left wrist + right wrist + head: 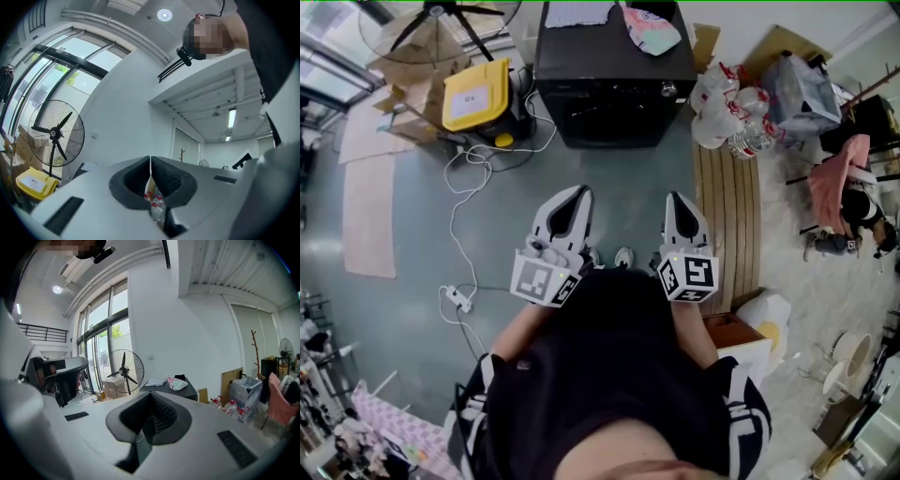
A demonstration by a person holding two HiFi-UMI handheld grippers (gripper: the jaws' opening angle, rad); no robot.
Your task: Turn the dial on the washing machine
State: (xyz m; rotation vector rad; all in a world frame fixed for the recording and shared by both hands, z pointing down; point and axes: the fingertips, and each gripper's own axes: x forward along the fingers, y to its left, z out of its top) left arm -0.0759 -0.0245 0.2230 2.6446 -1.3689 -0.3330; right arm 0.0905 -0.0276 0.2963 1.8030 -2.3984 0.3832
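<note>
The black washing machine (614, 80) stands at the far side of the floor, with its silver dial (668, 90) at the front top right corner. Both grippers hang well short of it, over the floor in front of the person. My left gripper (578, 192) is shut with nothing between its jaws, and my right gripper (677, 198) is shut and empty too. In the left gripper view the jaws (150, 161) meet tip to tip. The right gripper view has its jaws (150, 397) closed, with the machine (180, 389) some way beyond.
A yellow bin (476, 94) and loose cables (469, 178) lie left of the machine, and a power strip (457, 298) sits nearer. A bag of bottles (727, 112) and a wooden board (736, 216) are on the right. A standing fan (123, 370) is behind. A person (853, 211) sits far right.
</note>
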